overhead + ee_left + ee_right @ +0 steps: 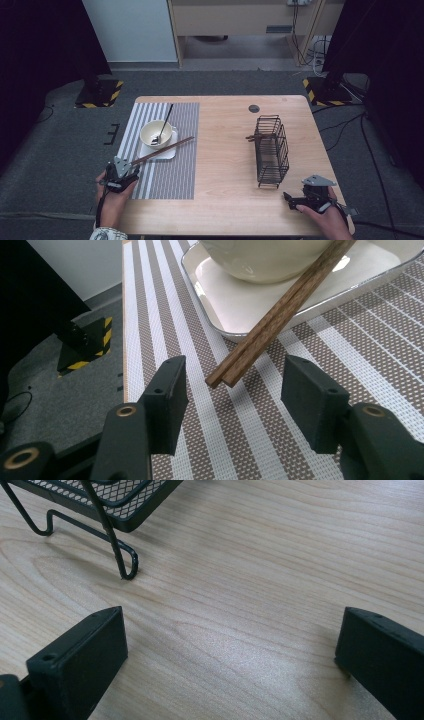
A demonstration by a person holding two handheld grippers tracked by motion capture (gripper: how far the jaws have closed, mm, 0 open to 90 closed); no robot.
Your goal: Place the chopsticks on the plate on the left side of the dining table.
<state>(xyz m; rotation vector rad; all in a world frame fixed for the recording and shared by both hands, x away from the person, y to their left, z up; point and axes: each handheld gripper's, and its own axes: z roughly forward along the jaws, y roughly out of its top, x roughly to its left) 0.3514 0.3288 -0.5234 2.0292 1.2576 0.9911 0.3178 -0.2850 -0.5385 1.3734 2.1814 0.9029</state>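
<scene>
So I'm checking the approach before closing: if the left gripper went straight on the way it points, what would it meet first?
The near ends of the wooden chopsticks, which lie between the open jaws of the left gripper without touching either pad. Just beyond comes the rim of the white tray under the bowl, though depth is hard to judge.

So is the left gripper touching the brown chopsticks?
Apart. In the left gripper view the chopsticks end between the left gripper's two black jaws, with striped placemat showing on each side of their tips.
</scene>
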